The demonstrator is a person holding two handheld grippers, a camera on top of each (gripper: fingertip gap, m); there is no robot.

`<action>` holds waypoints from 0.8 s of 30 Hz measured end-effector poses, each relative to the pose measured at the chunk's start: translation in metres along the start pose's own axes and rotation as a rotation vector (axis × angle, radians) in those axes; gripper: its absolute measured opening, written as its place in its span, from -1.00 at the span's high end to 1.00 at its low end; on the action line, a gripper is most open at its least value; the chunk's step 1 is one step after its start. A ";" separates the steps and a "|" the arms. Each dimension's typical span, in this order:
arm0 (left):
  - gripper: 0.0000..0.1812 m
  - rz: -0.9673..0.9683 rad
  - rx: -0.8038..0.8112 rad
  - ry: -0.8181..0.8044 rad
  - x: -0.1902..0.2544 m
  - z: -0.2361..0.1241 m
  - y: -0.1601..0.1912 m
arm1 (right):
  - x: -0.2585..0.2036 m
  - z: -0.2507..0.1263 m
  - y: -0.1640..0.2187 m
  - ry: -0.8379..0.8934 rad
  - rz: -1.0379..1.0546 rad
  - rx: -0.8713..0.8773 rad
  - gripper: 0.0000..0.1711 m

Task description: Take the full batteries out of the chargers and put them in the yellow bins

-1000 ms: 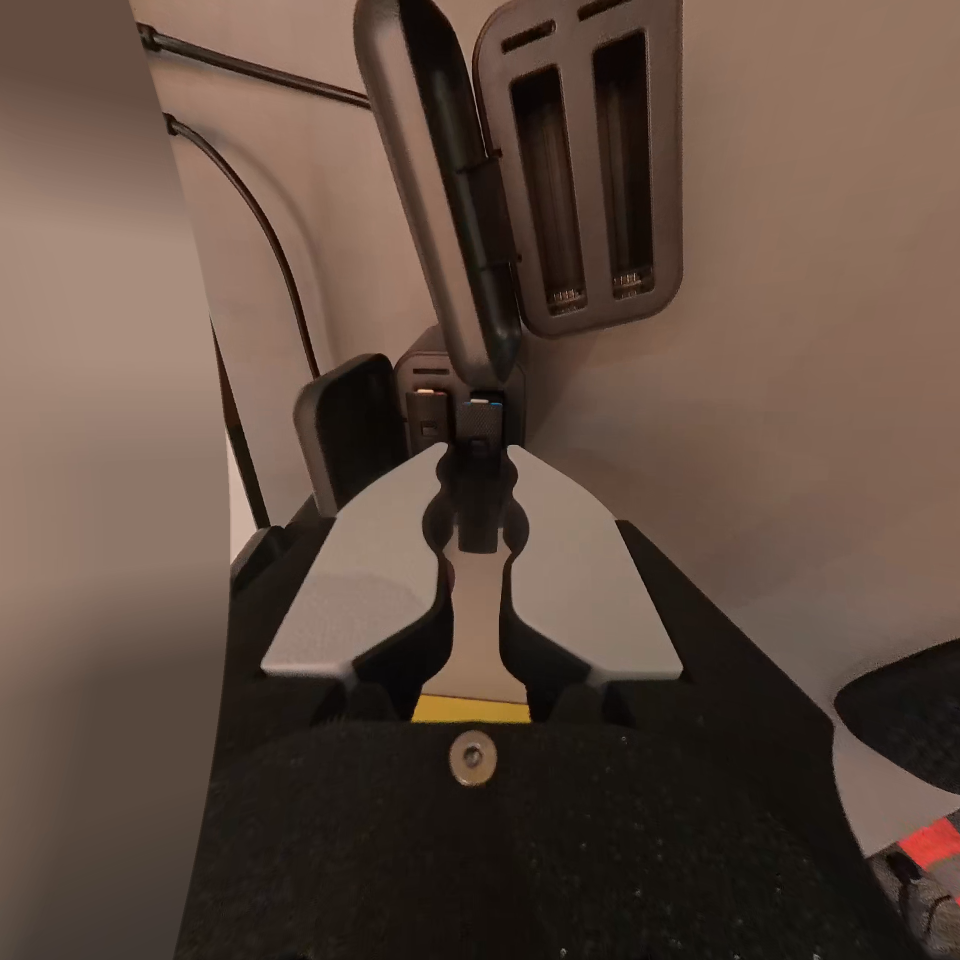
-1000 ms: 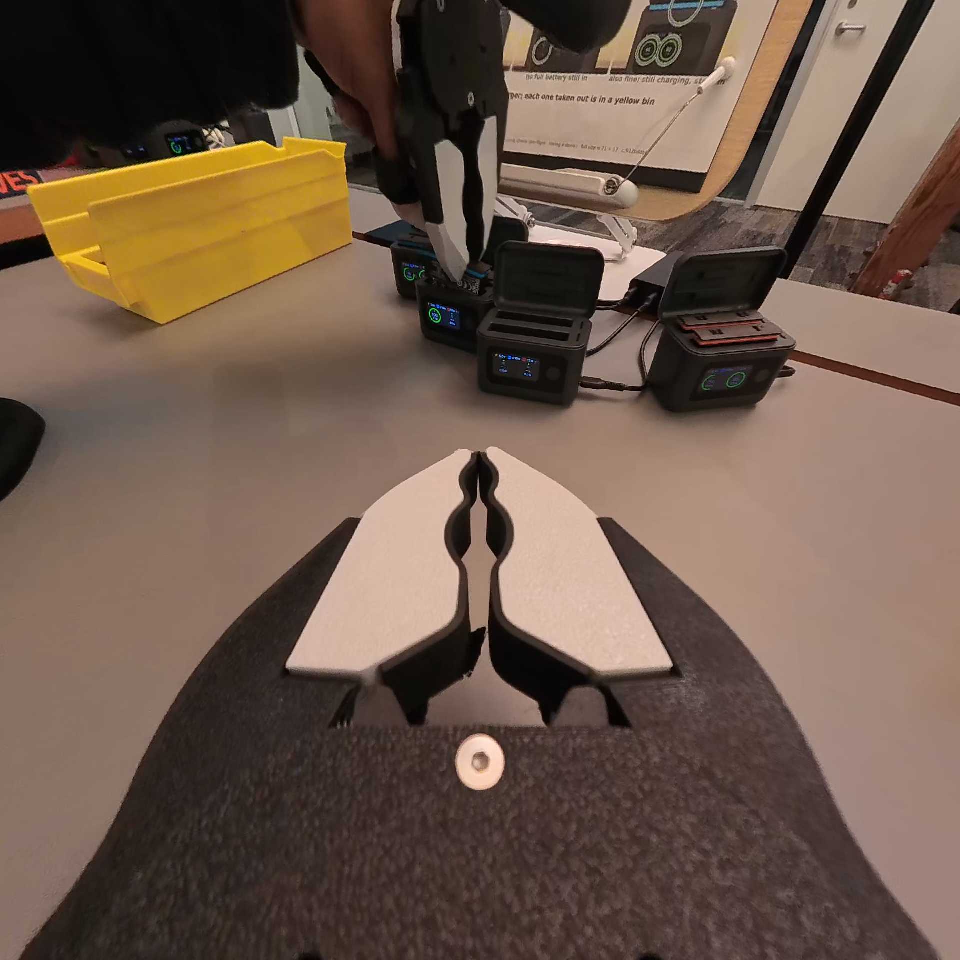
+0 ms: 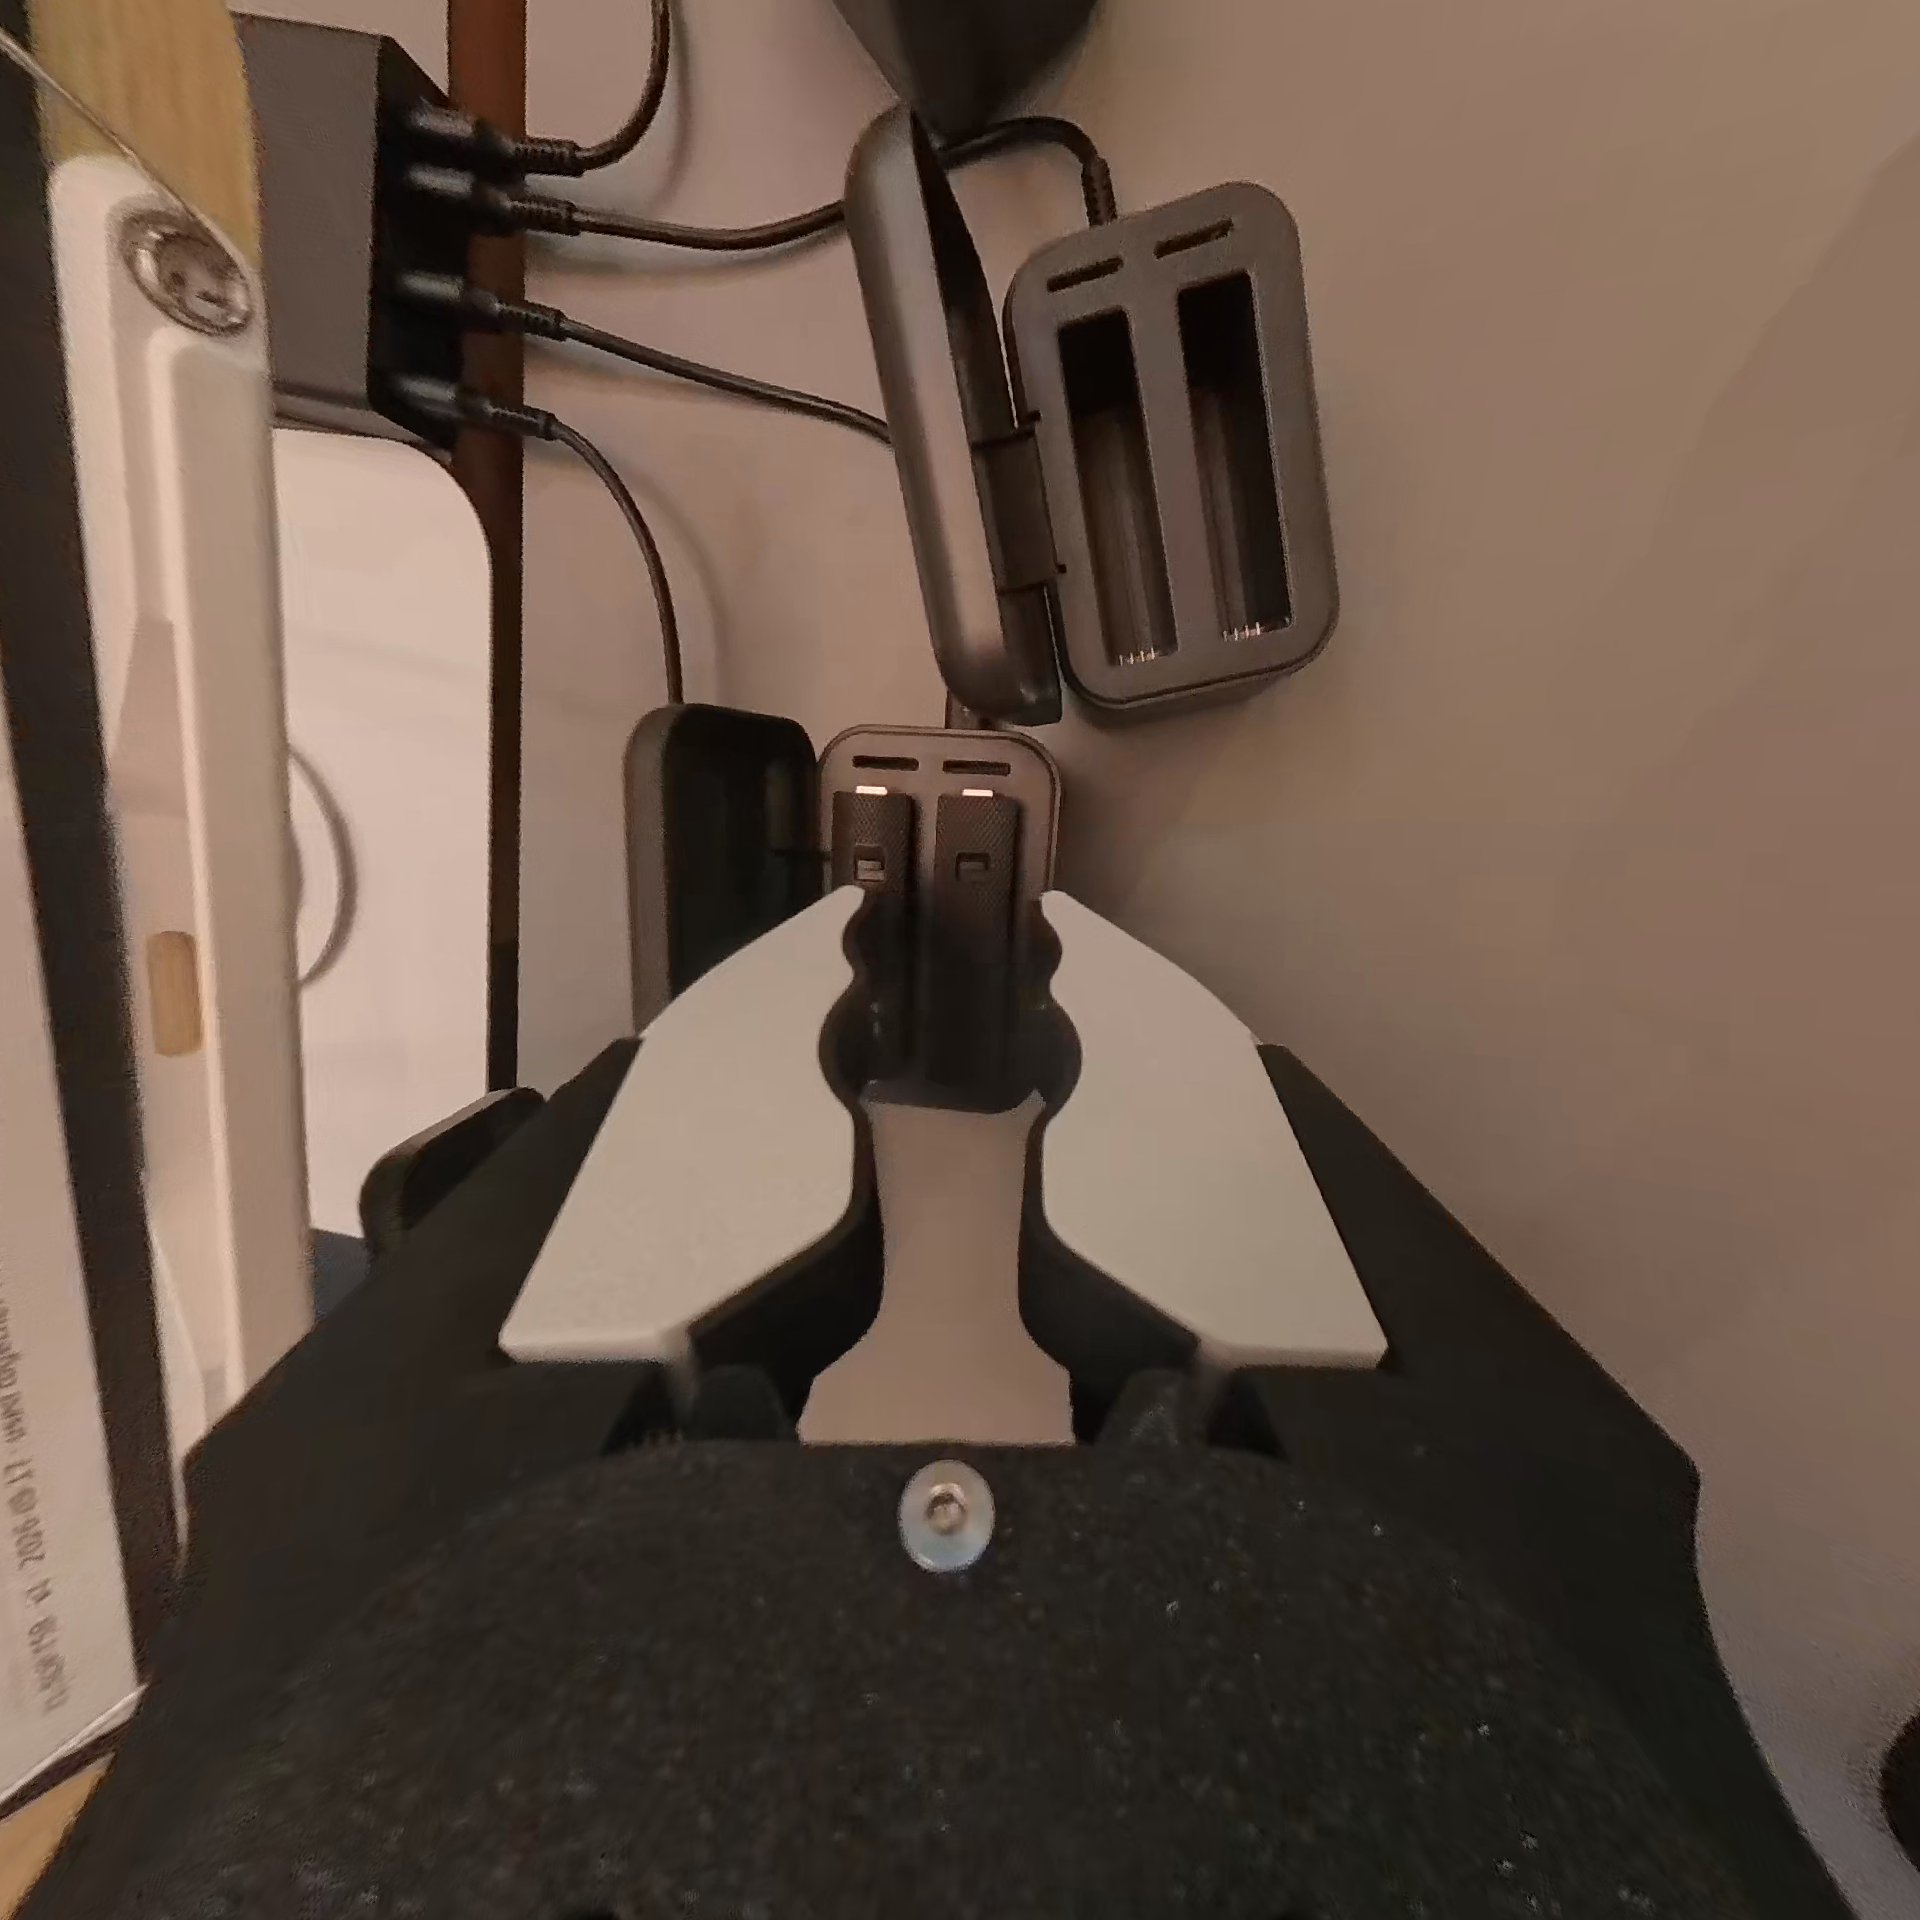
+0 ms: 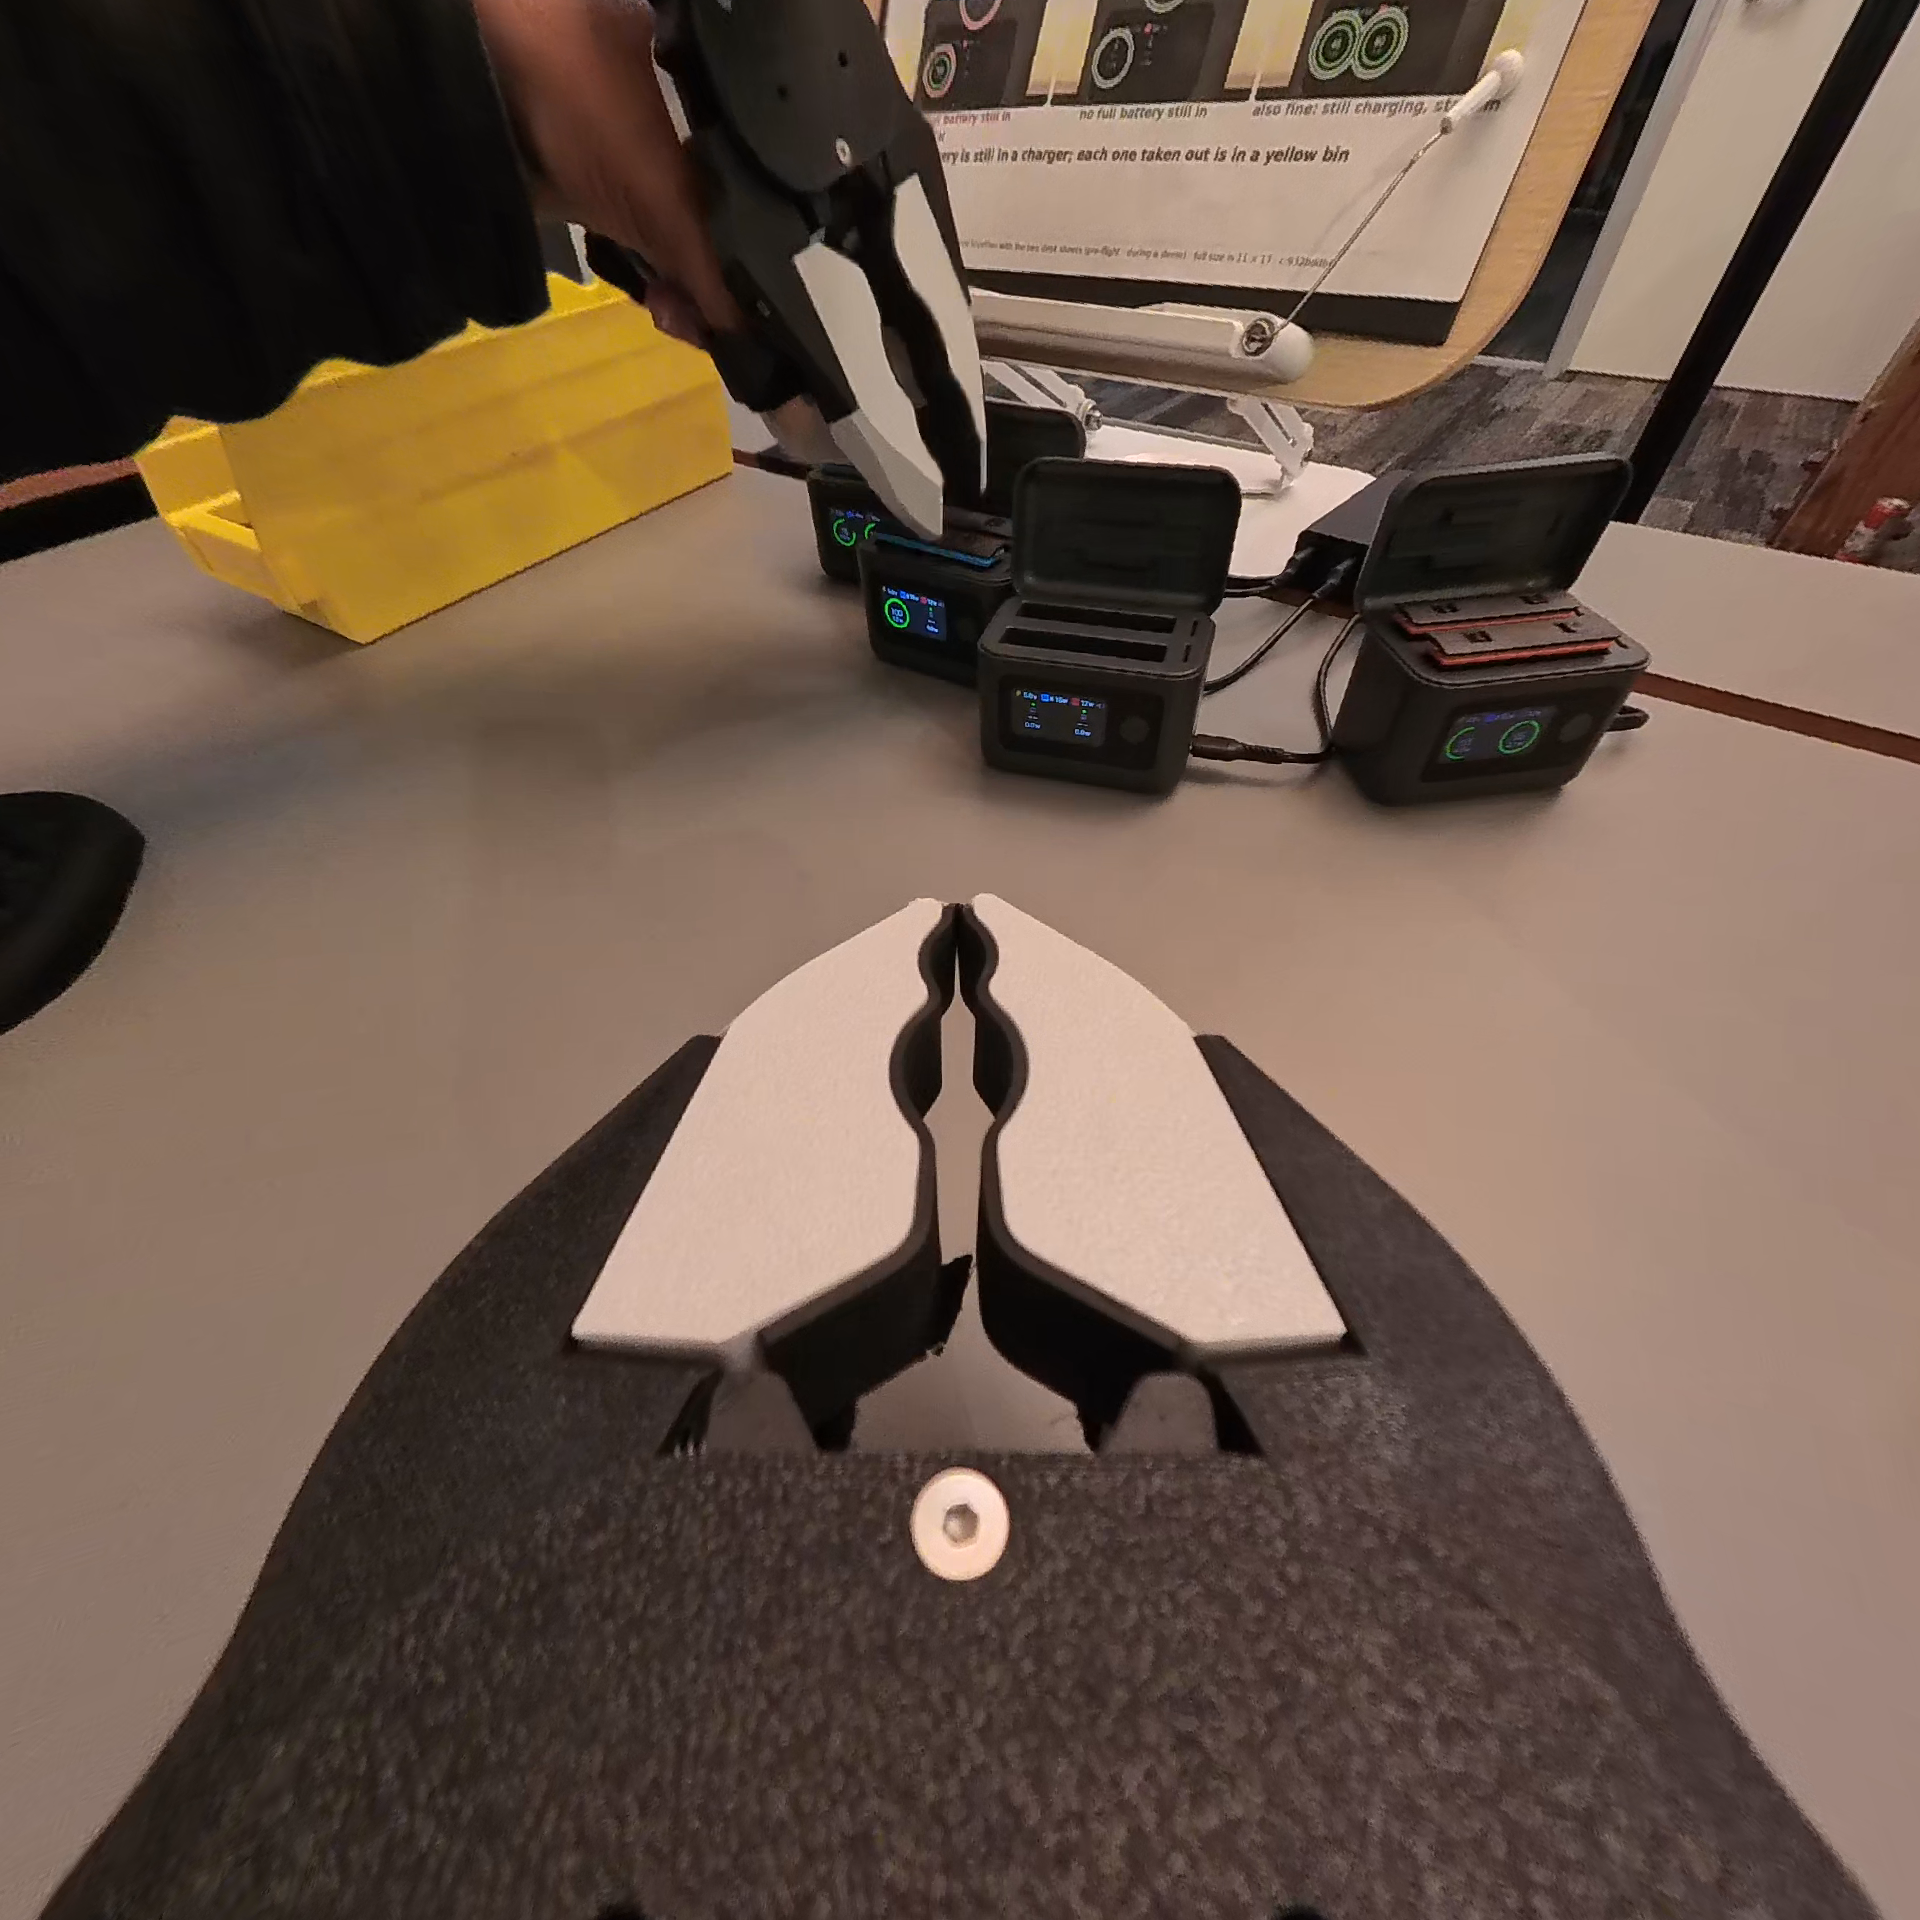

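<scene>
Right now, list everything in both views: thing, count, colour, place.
chargers: four, dark grey, lids open, clustered on table's far side
batteries: two, black, in charger under the left gripper
red-edged batteries: two, in rightmost charger
yellow bins: yellow, far left; count unclear
power hub: one, black, cables plugged in
table: one, grey
left gripper: open, straddling the batteries
right gripper: shut, empty, above table
</scene>
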State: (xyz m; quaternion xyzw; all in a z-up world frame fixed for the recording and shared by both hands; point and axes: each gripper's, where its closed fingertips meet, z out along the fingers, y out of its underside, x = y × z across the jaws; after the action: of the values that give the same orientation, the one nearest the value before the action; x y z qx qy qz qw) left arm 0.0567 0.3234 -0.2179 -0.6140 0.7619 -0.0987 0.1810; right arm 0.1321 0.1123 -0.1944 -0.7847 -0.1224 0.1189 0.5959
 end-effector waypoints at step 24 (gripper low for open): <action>0.99 0.110 -0.085 -0.213 -0.004 0.001 0.012 | -0.005 0.000 0.000 -0.027 0.002 -0.008 1.00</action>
State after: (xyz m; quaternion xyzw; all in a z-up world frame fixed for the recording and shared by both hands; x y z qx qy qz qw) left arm 0.0473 0.3302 -0.2227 -0.5855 0.7743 0.0094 0.2399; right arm 0.1273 0.1107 -0.1942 -0.7856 -0.1300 0.1297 0.5909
